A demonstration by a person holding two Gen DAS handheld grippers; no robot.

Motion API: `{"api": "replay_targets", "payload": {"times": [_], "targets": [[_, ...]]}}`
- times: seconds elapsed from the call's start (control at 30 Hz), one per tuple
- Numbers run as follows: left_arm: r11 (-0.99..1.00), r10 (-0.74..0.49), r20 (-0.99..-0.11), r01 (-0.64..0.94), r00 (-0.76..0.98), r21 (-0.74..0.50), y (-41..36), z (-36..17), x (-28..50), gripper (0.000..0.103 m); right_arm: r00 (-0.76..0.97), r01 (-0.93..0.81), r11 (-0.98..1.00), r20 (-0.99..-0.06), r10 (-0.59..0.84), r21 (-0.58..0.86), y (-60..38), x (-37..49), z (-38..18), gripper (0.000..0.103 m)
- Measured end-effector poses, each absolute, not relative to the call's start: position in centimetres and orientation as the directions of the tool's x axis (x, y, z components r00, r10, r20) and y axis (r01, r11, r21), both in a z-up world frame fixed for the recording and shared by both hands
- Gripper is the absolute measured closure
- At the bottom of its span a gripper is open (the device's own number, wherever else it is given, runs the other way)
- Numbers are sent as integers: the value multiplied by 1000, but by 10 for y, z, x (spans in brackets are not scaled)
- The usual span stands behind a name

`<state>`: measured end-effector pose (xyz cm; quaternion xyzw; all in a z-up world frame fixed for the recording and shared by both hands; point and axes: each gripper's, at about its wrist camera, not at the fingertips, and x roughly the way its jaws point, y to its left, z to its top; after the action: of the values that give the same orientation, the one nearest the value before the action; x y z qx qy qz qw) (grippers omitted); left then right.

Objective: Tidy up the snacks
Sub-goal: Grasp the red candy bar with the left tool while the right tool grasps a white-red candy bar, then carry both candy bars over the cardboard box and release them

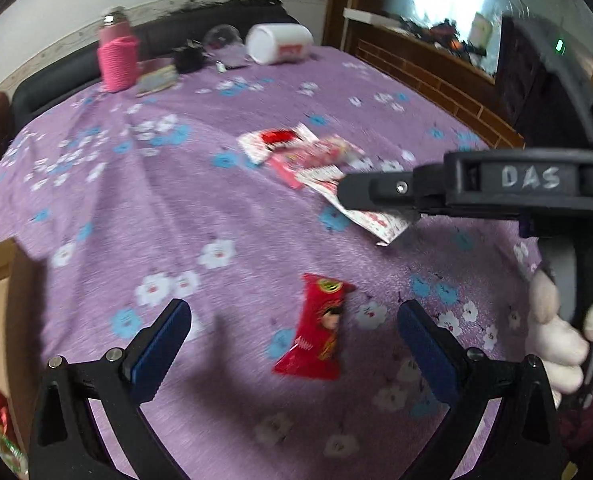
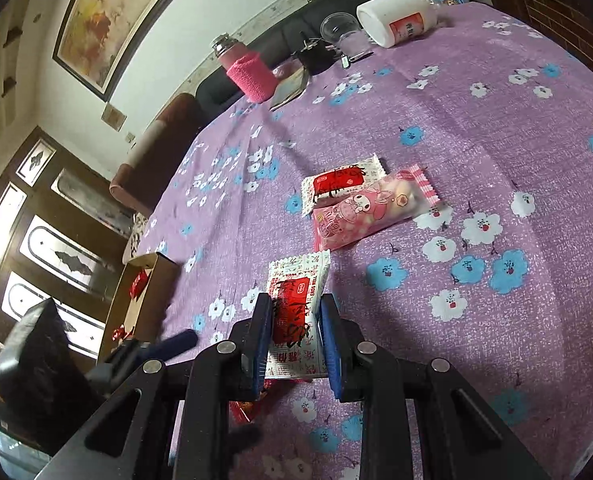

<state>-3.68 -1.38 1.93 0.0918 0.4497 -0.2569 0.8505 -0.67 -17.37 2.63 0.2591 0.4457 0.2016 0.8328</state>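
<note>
Right gripper (image 2: 296, 336) clamped on white-and-red snack packet (image 2: 296, 312), blue pads on both long sides. Packet's long axis runs along the fingers, free end pointing away toward the bed's middle; near end hidden betw. the fingers. White wrapper w/ red panel, dark script, small red print at edges. In left wrist view same packet (image 1: 370, 216) sticks out below the black gripper body (image 1: 376, 192), one corner tilted down, lifted off the bedspread (image 1: 136, 200); most of it covered.

Left gripper (image 1: 294, 338) spread wide, holding nothing, above red snack packet (image 1: 320, 328). That one lies flat near the bed's near edge, long axis roughly front-to-back, slight lean; cartoon face on red foil, blurred.

Mid-bed: second white-and-red packet (image 2: 342, 186) w/ pink cartoon packet (image 2: 372, 210) overlapping its near edge, both long axes roughly crosswise. Blurred in left view.

Cardboard box (image 2: 136, 304) at bed's left edge, red wrappers inside, partly cut off.

Far edge: pink bottle (image 2: 248, 72), clear cup (image 2: 338, 28), white jar (image 2: 396, 16) on its side; label unreadable.
</note>
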Motion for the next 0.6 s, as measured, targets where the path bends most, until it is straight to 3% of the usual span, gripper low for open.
{"api": "replay_targets", "payload": {"times": [0.03, 0.1, 0.13, 0.2, 0.4, 0.6], "targets": [[845, -358, -817, 530, 453, -76, -18, 15, -36, 6, 524, -105, 786, -638, 565, 609, -173, -7, 26, 78], [834, -356, -827, 546, 435, -72, -23, 8, -36, 43, 534, -105, 797, -642, 550, 595, -171, -8, 28, 78], [840, -325, -819, 541, 474, -20, -26, 8, -39, 53, 544, -106, 806, -645, 537, 583, -170, -8, 29, 78], [839, -327, -815, 544, 479, -17, -24, 9, -42, 85, 565, -109, 817, -641, 519, 566, -170, -8, 31, 78], [873, -392, -793, 459, 466, -161, 19, 21, -46, 85, 590, -125, 830, -632, 503, 544, -163, -9, 31, 78], [892, -438, -723, 358, 534, -276, 93, 66, -61, 84, 604, -194, 842, -615, 507, 504, -137, -15, 51, 77]]}}
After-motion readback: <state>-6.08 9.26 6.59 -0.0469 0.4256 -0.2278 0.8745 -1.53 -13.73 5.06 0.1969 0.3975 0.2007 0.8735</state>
